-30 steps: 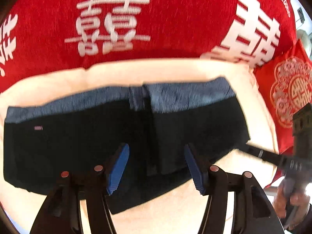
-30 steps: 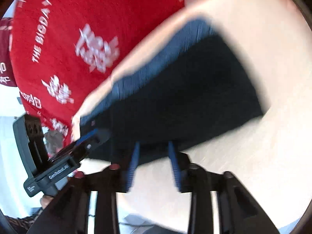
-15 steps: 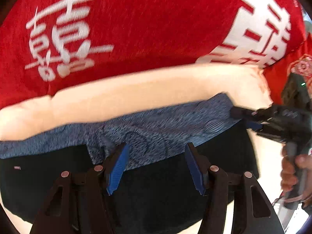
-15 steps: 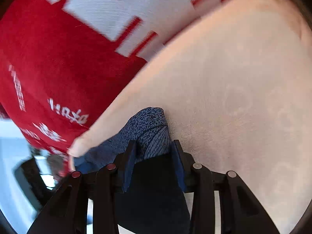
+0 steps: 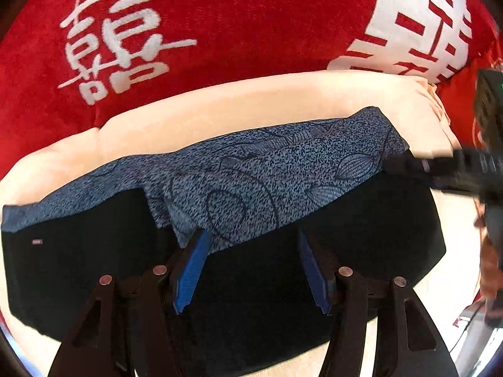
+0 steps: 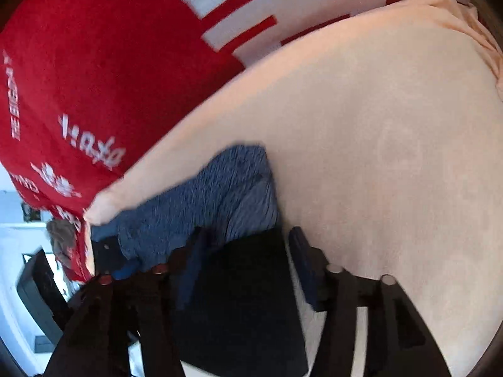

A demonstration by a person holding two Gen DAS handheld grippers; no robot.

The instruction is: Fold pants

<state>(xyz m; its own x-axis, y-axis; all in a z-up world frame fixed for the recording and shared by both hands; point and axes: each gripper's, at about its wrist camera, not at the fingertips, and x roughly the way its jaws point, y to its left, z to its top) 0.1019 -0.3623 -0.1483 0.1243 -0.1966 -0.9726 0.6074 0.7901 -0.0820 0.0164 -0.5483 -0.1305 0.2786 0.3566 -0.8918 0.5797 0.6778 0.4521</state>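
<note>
Dark navy pants (image 5: 94, 267) with a speckled blue patterned waistband (image 5: 267, 182) lie flat across a cream cushion (image 5: 220, 106). My left gripper (image 5: 251, 267) is open, its blue pads hovering over the middle of the pants just below the waistband. My right gripper (image 6: 245, 267) is open over the right end of the pants (image 6: 239, 298), with the waistband corner (image 6: 226, 188) just ahead of it. The right gripper also shows in the left wrist view (image 5: 440, 169), touching the waistband's right corner.
A red cushion with white characters (image 5: 220, 25) rises behind the cream seat. Bare cream surface (image 6: 393, 157) stretches right of the pants. The seat's edge and a room floor (image 6: 19, 251) lie to the left in the right wrist view.
Both grippers moved forward from the pants' near edge to the waistband. The right gripper's jaws have widened over the waistband corner. The left gripper stays open.
</note>
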